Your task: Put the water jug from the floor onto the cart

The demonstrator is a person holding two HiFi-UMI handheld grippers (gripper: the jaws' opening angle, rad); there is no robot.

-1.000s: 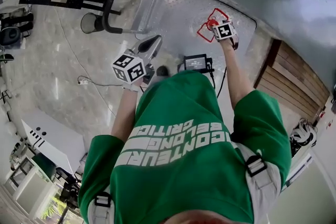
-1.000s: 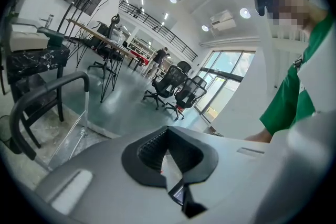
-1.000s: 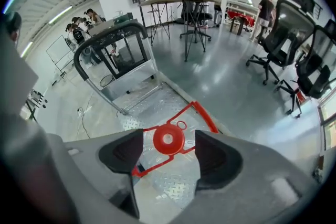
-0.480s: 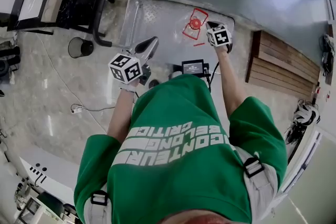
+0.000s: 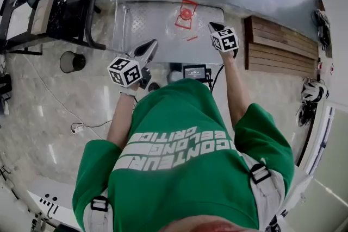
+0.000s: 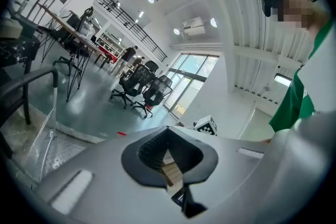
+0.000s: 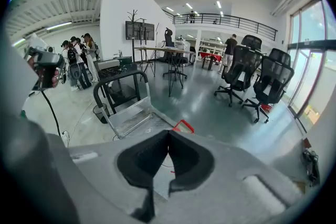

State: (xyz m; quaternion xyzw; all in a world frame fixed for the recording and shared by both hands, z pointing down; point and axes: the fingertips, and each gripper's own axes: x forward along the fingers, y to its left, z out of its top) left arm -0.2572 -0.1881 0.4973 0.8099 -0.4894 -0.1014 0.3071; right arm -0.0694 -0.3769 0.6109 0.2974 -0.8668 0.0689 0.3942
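Glossy floor (image 5: 49,111), "BELONG" shirt (image 5: 185,176), right claw (image 5: 213,25) closed

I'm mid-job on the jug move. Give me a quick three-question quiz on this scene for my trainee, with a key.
1. True or false: the water jug lies on the floor beside the cart.
2. Multiple choice: the right gripper is A) shut on the jug, B) shut with nothing between its jaws, C) wide open.
3. Fill in: in the head view, the round bin stands to the ___ of the cart.
Key: 1 false, it sits on the cart's deck; 2 B; 3 left.
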